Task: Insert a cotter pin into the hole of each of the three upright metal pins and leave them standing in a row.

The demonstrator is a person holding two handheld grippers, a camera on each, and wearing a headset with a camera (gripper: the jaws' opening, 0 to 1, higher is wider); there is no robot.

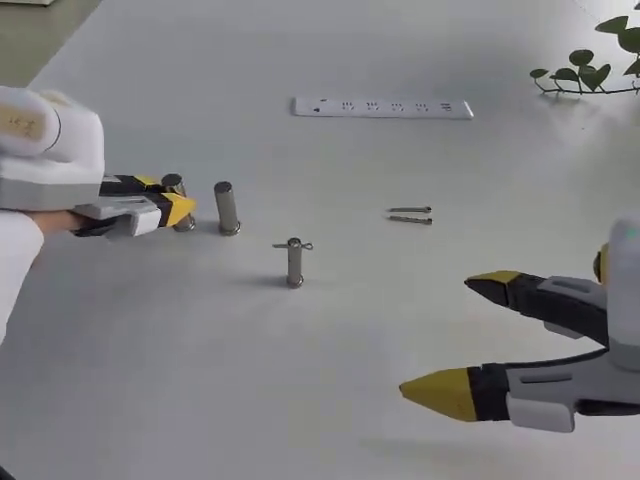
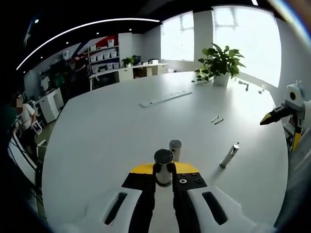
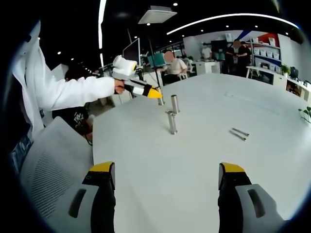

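Three upright metal pins stand on the white table. My left gripper (image 1: 183,209) (image 2: 165,171) is shut on the leftmost pin (image 1: 175,186) (image 2: 164,164), which stays upright. A second bare pin (image 1: 227,208) (image 2: 175,147) stands just right of it. The third pin (image 1: 294,262) (image 2: 229,155) (image 3: 172,122) stands nearer to me with a cotter pin (image 1: 303,245) through its head. Two loose cotter pins (image 1: 410,215) (image 2: 216,119) (image 3: 239,133) lie side by side further right. My right gripper (image 1: 450,338) (image 3: 166,171) hovers open at the lower right, holding nothing.
A white power strip (image 1: 383,107) (image 2: 165,98) lies at the far side of the table. A potted plant (image 1: 595,65) (image 2: 221,63) sits at the far right. Chairs, shelves and people are around the table in the gripper views.
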